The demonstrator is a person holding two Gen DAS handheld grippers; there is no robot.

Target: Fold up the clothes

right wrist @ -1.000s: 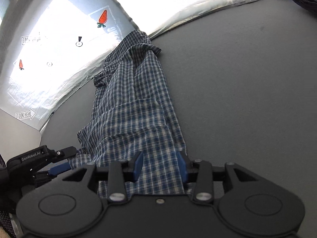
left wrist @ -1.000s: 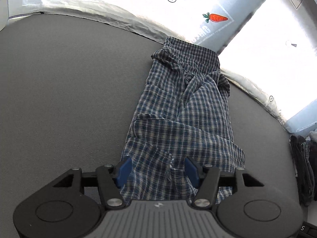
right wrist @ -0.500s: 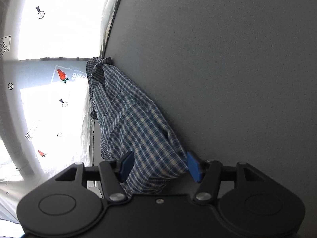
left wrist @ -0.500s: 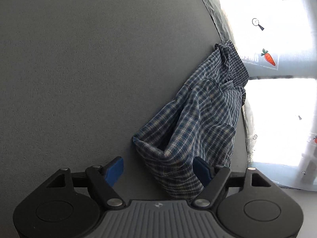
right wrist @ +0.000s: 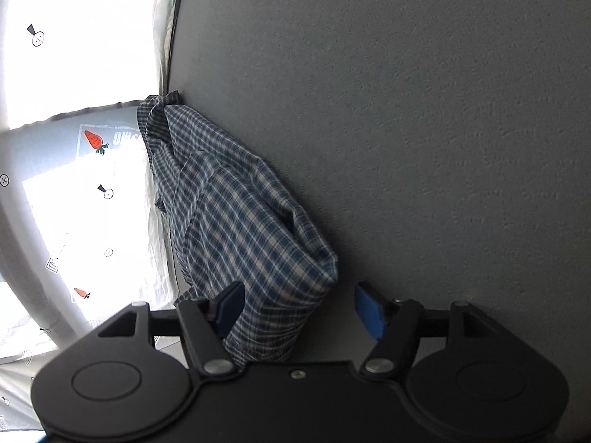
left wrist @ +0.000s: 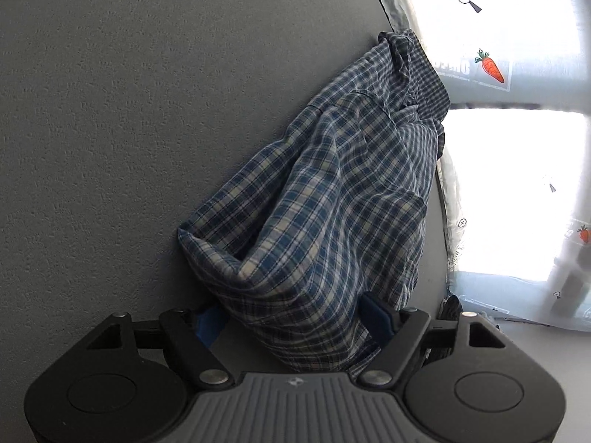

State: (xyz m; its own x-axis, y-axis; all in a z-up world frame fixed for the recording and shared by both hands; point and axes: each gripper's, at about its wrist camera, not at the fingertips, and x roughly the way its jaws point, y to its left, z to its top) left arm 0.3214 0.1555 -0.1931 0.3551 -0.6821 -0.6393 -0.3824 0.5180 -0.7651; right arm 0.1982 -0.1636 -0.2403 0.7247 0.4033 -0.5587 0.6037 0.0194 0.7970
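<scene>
Our left claw (left wrist: pixel 293 319) stands wide apart, the checked shirt (left wrist: pixel 332 199) bunched loosely between its blue pads and stretching ahead over the grey surface (left wrist: pixel 129 110). Our right claw (right wrist: pixel 299 310) is apart too, with the shirt against its left pad and a clear gap before the right one. Neither claw pinches cloth, so we judge the lifted hem could slump and undo the fold; closing now might catch several layers.

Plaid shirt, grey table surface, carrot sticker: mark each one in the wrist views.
plaid shirt (left wrist: pixel 332 199), left wrist view, on the bunched middle of the fabric.
grey table surface (right wrist: pixel 443 129), right wrist view, on a bare stretch.
carrot sticker (left wrist: pixel 491 68), left wrist view, on the orange body.
</scene>
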